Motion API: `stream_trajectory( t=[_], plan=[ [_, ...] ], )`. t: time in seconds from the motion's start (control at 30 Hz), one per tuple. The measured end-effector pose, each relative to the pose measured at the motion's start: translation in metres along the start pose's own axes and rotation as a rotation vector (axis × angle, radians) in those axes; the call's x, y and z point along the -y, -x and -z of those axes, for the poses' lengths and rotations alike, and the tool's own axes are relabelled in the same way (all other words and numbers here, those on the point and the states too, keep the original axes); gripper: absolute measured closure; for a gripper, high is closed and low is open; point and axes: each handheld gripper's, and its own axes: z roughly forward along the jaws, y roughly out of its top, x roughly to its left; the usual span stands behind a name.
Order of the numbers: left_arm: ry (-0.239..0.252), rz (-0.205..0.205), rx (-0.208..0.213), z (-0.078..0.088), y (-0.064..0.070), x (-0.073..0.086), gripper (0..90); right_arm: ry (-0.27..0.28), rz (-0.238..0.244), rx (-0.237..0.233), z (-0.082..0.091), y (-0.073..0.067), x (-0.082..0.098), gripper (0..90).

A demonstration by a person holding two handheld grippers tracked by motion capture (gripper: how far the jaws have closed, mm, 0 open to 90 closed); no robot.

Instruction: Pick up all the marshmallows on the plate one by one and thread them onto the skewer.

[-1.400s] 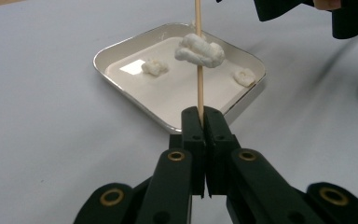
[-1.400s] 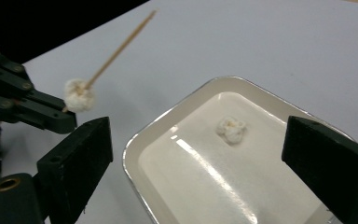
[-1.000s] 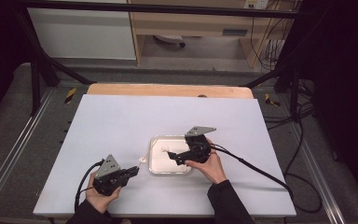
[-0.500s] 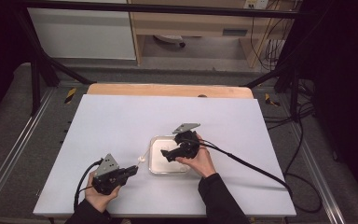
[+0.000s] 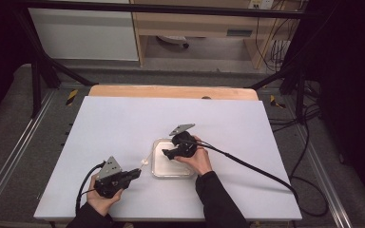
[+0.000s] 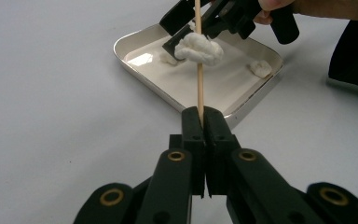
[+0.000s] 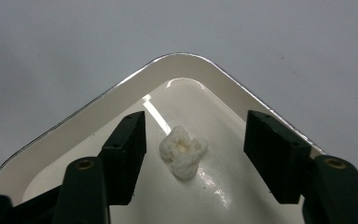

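White tuft [image 7: 183, 151] lying in a shallow tray [image 7: 74, 125], straddled by the right tool [image 7: 193, 144].

The tuft rests on the tray floor between the right tool's two black jaws, which have just been closing and stand half apart without touching it. In the left gripper view, a wooden skewer [image 6: 198, 70] carrying a second white wad [image 6: 199, 49] rises from the left tool [image 6: 200, 122], whose jaws are clamped on its lower end; a smaller tuft [image 6: 261, 68] lies near the tray's far corner. The tray sits on the pale worktop [image 5: 123, 123], left tool just beside its left edge.
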Motion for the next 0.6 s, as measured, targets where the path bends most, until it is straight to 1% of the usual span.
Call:
stream_trajectory(
  t=[0.07,0.2,0.37,0.47,0.6],
  plan=[
    [0.000,-0.001,0.001,0.0000,0.0003,-0.0001,88.4,0.001,0.009,0.000,-0.0013,0.0006,0.0005,45.3],
    [-0.002,-0.002,0.002,-0.0005,0.0002,0.0001,88.4,-0.016,0.015,-0.009,-0.0036,0.0006,0.0021,49.8],
    [-0.003,-0.002,0.002,-0.0006,0.0004,0.0001,88.4,-0.019,0.019,-0.017,-0.0056,-0.0004,0.0036,55.3],
    [-0.003,-0.002,0.001,-0.0007,0.0003,0.0002,88.4,-0.017,0.032,-0.017,-0.0060,-0.0008,0.0043,58.5],
    [-0.003,-0.002,0.002,-0.0011,0.0007,0.0002,88.4,-0.016,0.033,-0.013,-0.0056,-0.0023,0.0049,63.4]
  ],
)
